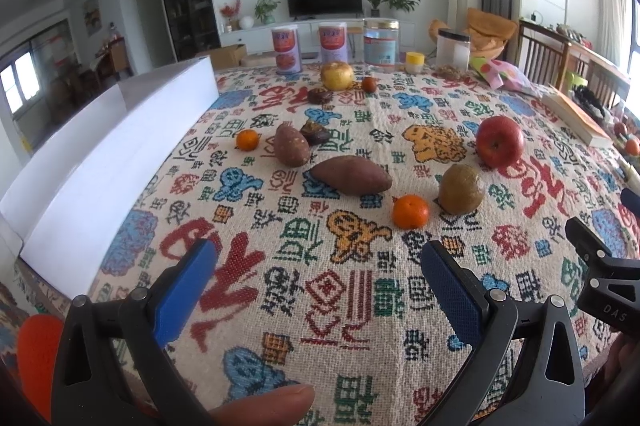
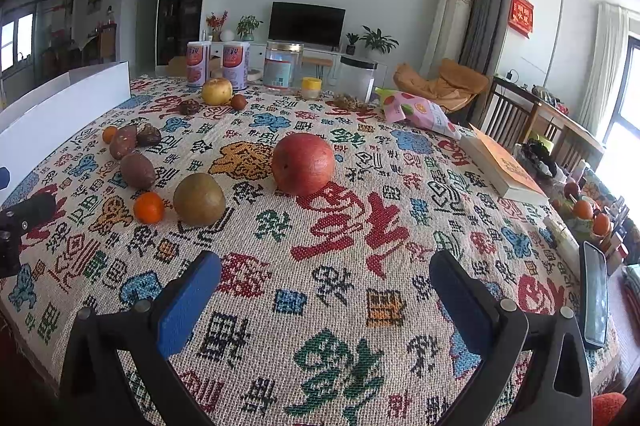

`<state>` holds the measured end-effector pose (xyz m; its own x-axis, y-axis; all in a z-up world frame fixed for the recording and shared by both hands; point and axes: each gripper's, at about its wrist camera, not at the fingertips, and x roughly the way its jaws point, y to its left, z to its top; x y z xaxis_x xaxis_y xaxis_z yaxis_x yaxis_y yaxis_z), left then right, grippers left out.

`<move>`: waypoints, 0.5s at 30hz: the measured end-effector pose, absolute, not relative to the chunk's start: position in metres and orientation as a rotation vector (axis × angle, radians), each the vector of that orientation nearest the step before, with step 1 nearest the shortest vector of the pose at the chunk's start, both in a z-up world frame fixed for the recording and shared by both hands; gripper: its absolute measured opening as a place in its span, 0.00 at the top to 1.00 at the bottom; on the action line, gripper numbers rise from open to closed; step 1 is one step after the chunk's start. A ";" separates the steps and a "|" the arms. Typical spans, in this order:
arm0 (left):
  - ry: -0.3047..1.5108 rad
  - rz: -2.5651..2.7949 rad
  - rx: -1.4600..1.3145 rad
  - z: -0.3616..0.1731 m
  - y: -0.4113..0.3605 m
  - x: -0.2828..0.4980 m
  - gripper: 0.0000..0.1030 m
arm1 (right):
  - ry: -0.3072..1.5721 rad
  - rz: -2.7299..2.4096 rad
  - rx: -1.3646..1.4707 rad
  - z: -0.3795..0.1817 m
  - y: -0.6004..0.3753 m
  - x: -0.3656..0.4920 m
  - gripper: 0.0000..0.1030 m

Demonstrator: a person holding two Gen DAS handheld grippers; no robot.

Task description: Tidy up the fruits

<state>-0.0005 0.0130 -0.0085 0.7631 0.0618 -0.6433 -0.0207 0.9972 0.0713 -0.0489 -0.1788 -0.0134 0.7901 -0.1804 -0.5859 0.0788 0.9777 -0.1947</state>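
While both grippers hover low over the near edge of the worktop, the fruit lies scattered on the patterned cloth ahead of them. The left gripper has its jaws spread wide with nothing between them, and a fingertip shows at the bottom of its view. The right gripper also has its jaws wide apart and empty.

A red apple sits near the middle of the cloth. To its left and a little nearer lies a brownish-green round fruit, with a small orange just beside it on the left. Farther left are two sweet potatoes, one lying flat and one more upright, close together; a dark wrinkled fruit sits just beside the upright one, and a second small orange lies left of it. Toward the far edge rest a yellow apple, a small reddish-brown fruit to its right, and another dark fruit to its left.

A white box runs along the left side. Cans and jars line the far edge, and a book lies at the right.
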 end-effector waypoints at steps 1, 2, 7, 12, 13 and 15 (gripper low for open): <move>0.702 0.045 0.061 -0.009 0.013 0.000 0.01 | 0.646 -0.140 -0.163 -0.013 -0.179 -0.049 0.00; 0.702 0.046 0.061 -0.009 0.013 0.000 0.01 | 0.646 -0.140 -0.163 -0.013 -0.179 -0.049 0.00; 0.704 0.045 0.060 -0.010 0.013 0.000 0.01 | 0.646 -0.141 -0.162 -0.014 -0.179 -0.049 0.00; 0.703 0.048 0.059 -0.011 0.013 -0.001 0.01 | 0.647 -0.142 -0.161 -0.014 -0.179 -0.049 0.00; 0.703 0.048 0.059 -0.011 0.013 -0.001 0.01 | 0.647 -0.142 -0.162 -0.014 -0.179 -0.049 0.00; 0.703 0.048 0.060 -0.011 0.013 -0.001 0.01 | 0.648 -0.141 -0.162 -0.014 -0.179 -0.049 0.00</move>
